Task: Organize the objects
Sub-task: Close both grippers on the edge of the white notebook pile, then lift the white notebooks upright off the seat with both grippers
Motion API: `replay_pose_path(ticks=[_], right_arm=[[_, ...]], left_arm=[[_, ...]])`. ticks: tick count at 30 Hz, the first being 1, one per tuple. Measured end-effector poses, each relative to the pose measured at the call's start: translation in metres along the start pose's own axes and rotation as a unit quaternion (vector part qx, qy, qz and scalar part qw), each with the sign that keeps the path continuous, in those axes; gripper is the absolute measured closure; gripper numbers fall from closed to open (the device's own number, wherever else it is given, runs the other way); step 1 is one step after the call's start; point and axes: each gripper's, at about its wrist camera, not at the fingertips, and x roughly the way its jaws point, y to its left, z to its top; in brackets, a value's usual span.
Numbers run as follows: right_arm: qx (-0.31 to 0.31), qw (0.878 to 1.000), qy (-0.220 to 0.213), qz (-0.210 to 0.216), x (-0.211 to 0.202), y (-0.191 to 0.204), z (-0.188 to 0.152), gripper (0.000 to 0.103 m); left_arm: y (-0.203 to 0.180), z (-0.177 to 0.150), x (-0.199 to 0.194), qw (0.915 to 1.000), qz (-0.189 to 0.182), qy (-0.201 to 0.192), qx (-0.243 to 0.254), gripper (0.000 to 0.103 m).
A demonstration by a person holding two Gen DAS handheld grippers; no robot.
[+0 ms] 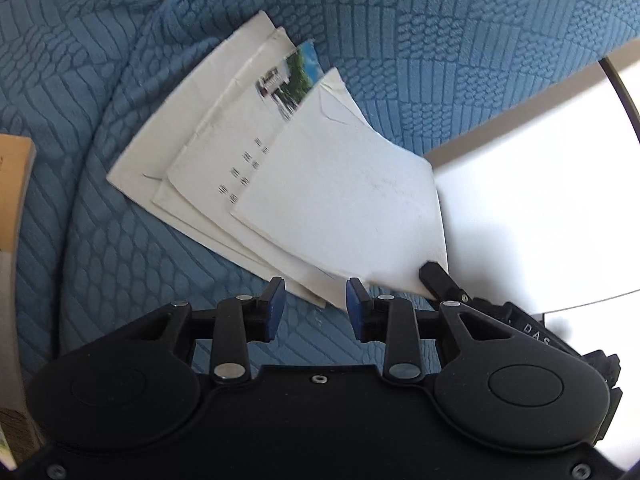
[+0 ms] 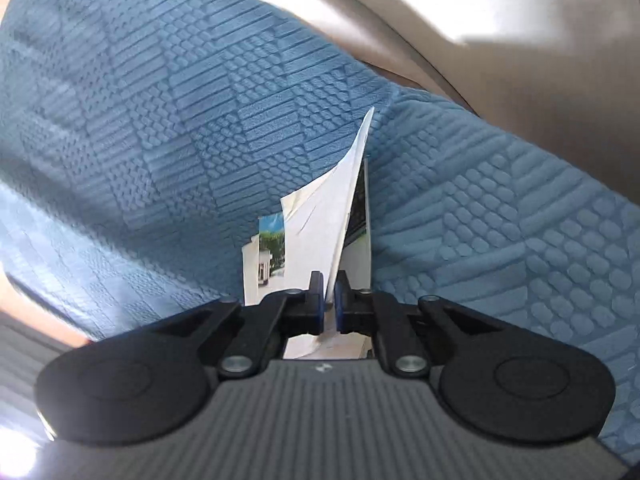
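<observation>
A fanned stack of white envelopes and papers (image 1: 280, 168), one with a colour photo, lies on a blue textured blanket (image 1: 120, 80). My left gripper (image 1: 316, 304) is open and empty, its blue pads just short of the stack's near edge. My right gripper (image 2: 329, 300) is shut on the stack of papers (image 2: 320, 240), which shows edge-on between its fingers. In the left wrist view the right gripper's black fingers (image 1: 436, 278) clamp the stack's near right corner.
A white round table (image 1: 540, 200) with a dark rim lies to the right of the blanket. A tan cardboard object (image 1: 14, 196) stands at the left edge. A beige surface (image 2: 460, 8) lies beyond the blanket in the right wrist view.
</observation>
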Motion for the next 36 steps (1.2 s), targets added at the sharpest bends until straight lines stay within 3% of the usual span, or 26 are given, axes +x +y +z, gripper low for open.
replay_pose_path(ticks=[2, 6, 10, 15, 20, 23, 26, 28, 32, 36], right_arm=[[-0.006, 1.000, 0.005, 0.005, 0.002, 0.005, -0.001, 0.096], [-0.017, 1.000, 0.017, 0.004, 0.007, 0.010, -0.003, 0.096], [-0.007, 1.000, 0.012, 0.011, 0.000, 0.008, -0.007, 0.097], [0.012, 1.000, 0.011, 0.015, -0.005, 0.000, -0.008, 0.097], [0.019, 0.999, 0.008, 0.045, -0.015, 0.003, -0.006, 0.097], [0.009, 0.999, 0.008, 0.048, -0.020, 0.007, -0.006, 0.097], [0.001, 0.999, 0.002, 0.048, -0.028, 0.009, -0.006, 0.097], [-0.007, 0.999, -0.001, 0.040, -0.030, 0.010, -0.007, 0.097], [-0.037, 0.999, -0.004, 0.023, -0.036, 0.019, -0.010, 0.097], [-0.102, 0.994, 0.002, -0.032, -0.036, 0.034, -0.020, 0.096]], left_arm=[[-0.003, -0.004, 0.002, 0.9999, -0.015, 0.000, -0.005, 0.061], [-0.010, -0.010, 0.006, 0.9984, -0.047, 0.000, -0.031, 0.057], [-0.010, -0.013, 0.010, 0.9920, -0.101, -0.005, -0.076, 0.045], [0.012, -0.014, 0.024, 0.9727, -0.137, -0.011, -0.187, 0.037], [0.034, -0.019, 0.037, 0.9408, -0.191, -0.003, -0.280, 0.036], [0.041, -0.020, 0.042, 0.9330, -0.193, -0.004, -0.304, 0.037], [0.047, -0.018, 0.046, 0.9353, -0.181, -0.005, -0.304, 0.044], [0.050, -0.014, 0.050, 0.9363, -0.172, -0.001, -0.306, 0.056], [0.042, -0.016, 0.036, 0.9541, -0.127, -0.015, -0.271, 0.086], [0.035, -0.015, 0.017, 0.9662, -0.100, -0.028, -0.236, 0.096]])
